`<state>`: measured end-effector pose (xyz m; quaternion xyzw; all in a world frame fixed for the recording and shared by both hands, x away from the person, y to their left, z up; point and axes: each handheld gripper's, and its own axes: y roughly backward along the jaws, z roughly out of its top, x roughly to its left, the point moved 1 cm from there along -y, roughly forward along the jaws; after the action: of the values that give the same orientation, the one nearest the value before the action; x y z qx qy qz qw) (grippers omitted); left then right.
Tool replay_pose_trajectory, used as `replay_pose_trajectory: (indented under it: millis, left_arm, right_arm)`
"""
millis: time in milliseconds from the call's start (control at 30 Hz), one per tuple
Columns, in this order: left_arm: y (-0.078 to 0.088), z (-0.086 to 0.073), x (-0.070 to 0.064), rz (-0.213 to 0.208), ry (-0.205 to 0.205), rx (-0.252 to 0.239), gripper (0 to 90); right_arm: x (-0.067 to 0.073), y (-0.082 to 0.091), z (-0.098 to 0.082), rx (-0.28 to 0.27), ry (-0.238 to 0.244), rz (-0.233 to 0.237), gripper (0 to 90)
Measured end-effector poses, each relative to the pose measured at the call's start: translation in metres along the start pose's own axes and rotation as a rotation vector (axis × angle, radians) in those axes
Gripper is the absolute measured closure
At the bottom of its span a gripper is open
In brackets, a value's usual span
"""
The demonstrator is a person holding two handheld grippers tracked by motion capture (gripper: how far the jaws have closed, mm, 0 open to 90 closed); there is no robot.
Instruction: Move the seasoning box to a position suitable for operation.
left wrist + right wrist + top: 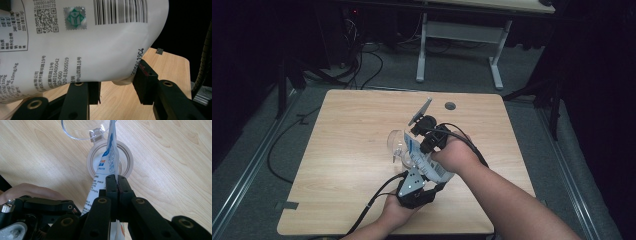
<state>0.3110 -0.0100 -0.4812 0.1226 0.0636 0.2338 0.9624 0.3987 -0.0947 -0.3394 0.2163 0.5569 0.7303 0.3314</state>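
While the right gripper (117,180) pinches one white printed pouch (108,162) by its edge above one clear lidded jar (110,157) near the wooden surface's (347,165) centre, the left gripper (117,86) clasps the pouch's bulging lower part

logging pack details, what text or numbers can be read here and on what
All on the white plastic pouch, left gripper view:
"19C4", end of a stamped code by the edge.
"20-81805519", printed number.
"44010400042", partly cut off.
"10mg/kg", small print.
Barcode, QR code, green seal: no readable digits.
Chinese lines: too small to read.
Right gripper view, blue print on the pouch: blurred.
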Motion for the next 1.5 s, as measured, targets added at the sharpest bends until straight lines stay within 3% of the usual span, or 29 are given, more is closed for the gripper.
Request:
replay_pose_trajectory:
  millis: [1167,1233,1500]
  left_arm:
    - [0.0005,0.0011,0.0002,0.001,0.000,-0.005,61.4]
    - [0.0006,0.0013,0.0001,0.000,0.001,-0.005,61.4]
    - [0.0008,0.0017,0.0004,-0.001,0.001,-0.005,61.4]
  right_arm:
    - [0.0018,0.0006,0.0013,-0.006,-0.008,0.001,89.9]
    - [0.0004,0.0003,0.0015,-0.012,0.010,0.001,89.9]
    - [0.0003,0.0004,0.0018,-0.013,0.009,0.002,89.9]
